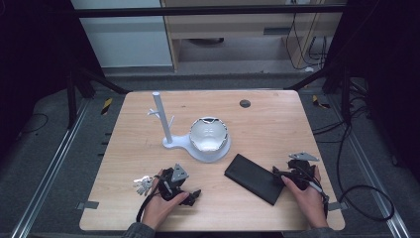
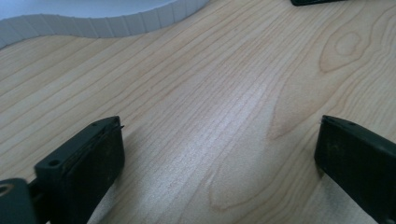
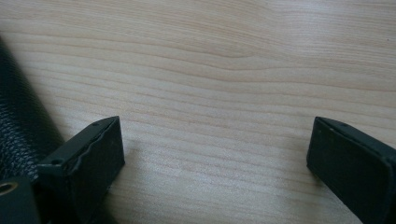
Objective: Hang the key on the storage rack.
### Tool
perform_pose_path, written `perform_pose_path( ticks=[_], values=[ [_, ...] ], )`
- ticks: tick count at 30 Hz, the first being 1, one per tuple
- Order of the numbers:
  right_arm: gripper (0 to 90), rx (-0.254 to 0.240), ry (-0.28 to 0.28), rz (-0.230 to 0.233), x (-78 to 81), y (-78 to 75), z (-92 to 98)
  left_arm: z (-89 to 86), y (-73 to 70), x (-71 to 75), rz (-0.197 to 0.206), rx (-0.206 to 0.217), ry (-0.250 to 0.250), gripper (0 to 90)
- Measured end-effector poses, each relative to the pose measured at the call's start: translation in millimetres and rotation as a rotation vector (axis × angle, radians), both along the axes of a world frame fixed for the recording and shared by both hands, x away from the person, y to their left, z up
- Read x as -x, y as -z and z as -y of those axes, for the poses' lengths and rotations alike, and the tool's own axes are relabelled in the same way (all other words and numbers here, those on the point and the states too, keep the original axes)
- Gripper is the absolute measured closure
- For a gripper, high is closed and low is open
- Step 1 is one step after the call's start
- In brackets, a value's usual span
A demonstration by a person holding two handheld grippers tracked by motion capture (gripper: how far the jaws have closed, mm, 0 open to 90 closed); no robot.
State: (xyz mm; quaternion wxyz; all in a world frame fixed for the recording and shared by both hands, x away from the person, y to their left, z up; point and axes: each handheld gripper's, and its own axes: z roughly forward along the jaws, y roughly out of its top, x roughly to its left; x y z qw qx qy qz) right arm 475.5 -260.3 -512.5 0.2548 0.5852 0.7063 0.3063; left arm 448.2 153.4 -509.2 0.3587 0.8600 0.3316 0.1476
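Note:
My left gripper [image 1: 184, 187] lies low on the wooden table [image 1: 267, 124] near its front edge, held by a hand, jaws wide open over bare wood [image 2: 219, 135]. A bunch of keys [image 1: 143, 185] lies just left of that hand. A black leather wallet [image 1: 252, 178] lies flat at the front right. My right gripper [image 1: 289, 174] rests beside the wallet's right end, open with bare wood between its jaws [image 3: 215, 135]; the wallet [image 3: 18, 135] lies just outside its left jaw.
A white stand [image 1: 162, 119] with an upright post and short pegs rises mid-table; its base [image 1: 195, 148] carries a white bowl [image 1: 210, 134]. The base's rim [image 2: 93, 21] lies ahead of my left gripper. A dark round hole [image 1: 244, 103] sits near the far edge.

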Motion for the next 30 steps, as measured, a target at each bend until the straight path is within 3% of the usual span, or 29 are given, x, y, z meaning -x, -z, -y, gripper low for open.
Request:
perform_pose_path(
  ticks=[7, 13, 18, 24, 26, 29, 30],
  values=[
    [4.4, -0.005, -0.002, 0.001, 0.7, 0.0, -0.2, 1.6, -2.0, 3.2, -0.013, -0.006, 0.02, 4.2],
    [4.4, -0.001, -0.012, 0.001, 2.1, 0.0, 0.3, -5.1, -7.0, 4.3, -0.017, -0.007, 0.008, 6.0],
    [4.4, -0.002, -0.019, 0.0, 5.9, 0.1, 0.3, -20.5, -18.6, 6.2, 0.016, 0.001, -0.028, 6.6],
    [3.8, -0.007, -0.033, 0.0, 6.9, 0.1, 0.9, -44.1, -46.5, 1.0, 0.01, -0.082, -0.112, 9.7],
    [3.3, -0.004, -0.04, -0.002, 6.0, 0.2, 1.5, -51.7, -61.7, -2.7, -0.03, -0.134, -0.139, 10.0],
    [2.7, 0.0, -0.05, -0.006, 4.5, -0.1, 2.2, -56.2, -69.3, -5.3, -0.062, -0.162, -0.156, 13.4],
    [1.9, -0.002, -0.054, -0.012, 2.9, -0.2, 2.1, -60.7, -74.5, -6.9, -0.076, -0.197, -0.174, 14.4]
  ],
)
